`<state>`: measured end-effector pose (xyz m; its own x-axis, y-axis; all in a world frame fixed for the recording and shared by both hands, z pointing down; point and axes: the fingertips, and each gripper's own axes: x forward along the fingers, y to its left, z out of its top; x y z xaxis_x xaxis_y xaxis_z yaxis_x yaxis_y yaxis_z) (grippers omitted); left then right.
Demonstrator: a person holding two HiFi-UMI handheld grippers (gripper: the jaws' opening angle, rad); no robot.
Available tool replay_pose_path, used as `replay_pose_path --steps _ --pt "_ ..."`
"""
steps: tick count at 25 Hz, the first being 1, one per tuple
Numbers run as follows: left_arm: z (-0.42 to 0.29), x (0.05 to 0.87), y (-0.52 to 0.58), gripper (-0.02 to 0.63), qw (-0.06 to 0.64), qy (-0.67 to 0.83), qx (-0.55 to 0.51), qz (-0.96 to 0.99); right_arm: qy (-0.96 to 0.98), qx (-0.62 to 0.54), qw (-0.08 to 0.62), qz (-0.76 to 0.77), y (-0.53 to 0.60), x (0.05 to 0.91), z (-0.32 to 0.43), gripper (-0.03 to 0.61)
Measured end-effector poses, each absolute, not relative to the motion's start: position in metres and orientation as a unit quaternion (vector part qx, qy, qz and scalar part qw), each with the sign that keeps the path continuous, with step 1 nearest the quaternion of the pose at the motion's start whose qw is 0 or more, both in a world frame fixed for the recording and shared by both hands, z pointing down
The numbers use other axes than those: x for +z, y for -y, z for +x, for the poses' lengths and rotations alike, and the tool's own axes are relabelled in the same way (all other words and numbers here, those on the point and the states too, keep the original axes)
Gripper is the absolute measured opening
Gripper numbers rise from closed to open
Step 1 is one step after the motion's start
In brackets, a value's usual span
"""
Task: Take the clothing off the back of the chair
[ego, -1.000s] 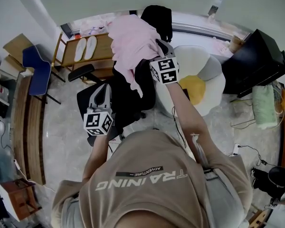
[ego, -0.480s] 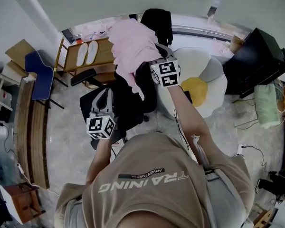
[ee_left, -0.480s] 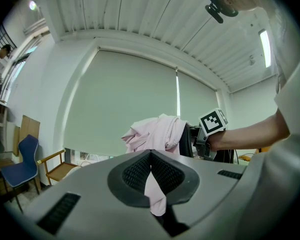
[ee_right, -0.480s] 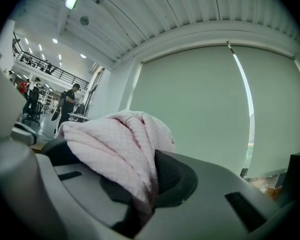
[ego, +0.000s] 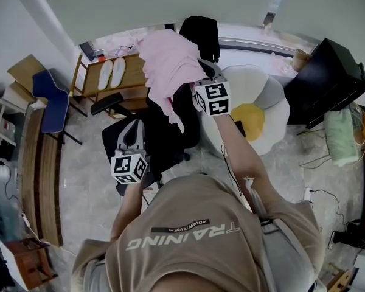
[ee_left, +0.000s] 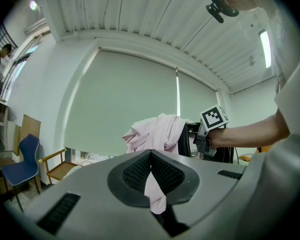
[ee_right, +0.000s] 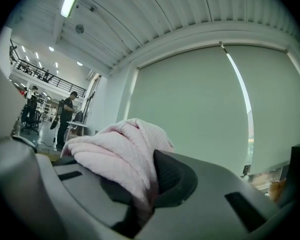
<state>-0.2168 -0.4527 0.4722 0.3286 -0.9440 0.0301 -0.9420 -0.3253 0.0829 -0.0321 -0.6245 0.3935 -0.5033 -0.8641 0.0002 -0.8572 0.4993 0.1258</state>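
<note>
While the right claw (ego: 199,70), just closed, grips the pink garment (ego: 167,56), it drapes the chair (ego: 188,117) yet; left claw (ego: 133,123) clenched, empty.

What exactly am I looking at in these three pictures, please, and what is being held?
A person holds hand-operated tongs in each hand; there is no robot arm. The top-down picture comes from a camera on their head; the other two from cameras riding on each pair of tongs. The right tongs have just closed on a pink garment, bunched at the back of the black office chair. The left tongs are shut and look empty, near the chair. On the floor lies a fried-egg-shaped rug.
</note>
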Motion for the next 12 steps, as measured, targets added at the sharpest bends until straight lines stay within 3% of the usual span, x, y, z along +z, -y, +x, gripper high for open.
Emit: replay_pose_path --steps 12 --pt "-0.222 0.482 0.438 0.013 0.058 0.575 -0.005 0.816 0.876 -0.04 -0.021 0.479 0.591 0.363 -0.036 0.052"
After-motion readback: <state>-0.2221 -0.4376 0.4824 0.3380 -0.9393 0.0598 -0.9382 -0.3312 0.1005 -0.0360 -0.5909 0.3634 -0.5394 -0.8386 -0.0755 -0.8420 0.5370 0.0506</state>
